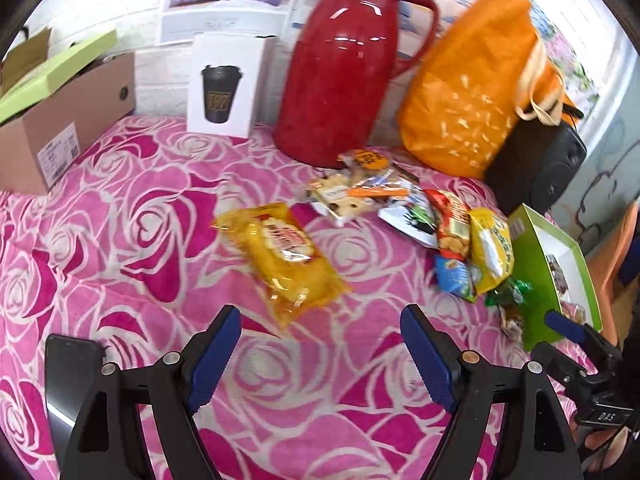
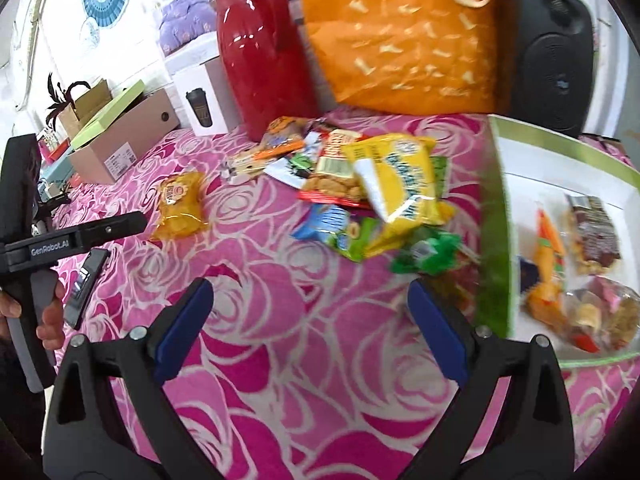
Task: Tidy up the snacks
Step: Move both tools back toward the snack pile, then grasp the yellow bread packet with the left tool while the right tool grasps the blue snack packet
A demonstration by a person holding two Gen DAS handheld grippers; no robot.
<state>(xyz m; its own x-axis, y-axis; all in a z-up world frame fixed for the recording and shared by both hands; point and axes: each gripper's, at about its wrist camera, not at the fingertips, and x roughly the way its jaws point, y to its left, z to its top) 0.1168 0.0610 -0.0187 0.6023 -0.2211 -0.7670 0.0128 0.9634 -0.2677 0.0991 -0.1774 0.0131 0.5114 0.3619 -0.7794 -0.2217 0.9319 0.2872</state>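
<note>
Pink rose-patterned cloth (image 1: 140,240) covers the whole work surface, which is backed by a white wall hung with bedding pictures. At far left a brown cardboard box (image 1: 60,128) with a green lid sits against the wall, beside a white carton printed with a black cup (image 1: 226,84). A dark phone (image 1: 66,376) lies flat on the cloth at the near left edge. The left gripper (image 1: 320,356) hovers over the cloth with its blue-padded fingers (image 1: 216,360) spread wide, holding nothing and touching nothing. Just ahead of it a yellow snack packet (image 1: 284,256) lies alone, well apart from the rest. A red thermos jug (image 1: 344,72) stands behind, and next to it an orange bag (image 1: 472,80) leans against a black speaker (image 1: 540,168). A loose pile of snack packets (image 2: 360,184) spreads in front of the jug and bag, topped by a yellow pouch (image 2: 400,184) lying over a red one, with blue and green wrappers at the near edge. The right gripper (image 2: 308,332) also hangs above bare cloth, its fingers (image 2: 182,328) wide apart and empty, short of the pile. At right an open green-rimmed white box (image 2: 496,240) rests on the cloth beside the pile and already contains several wrapped snacks (image 2: 576,272).
</note>
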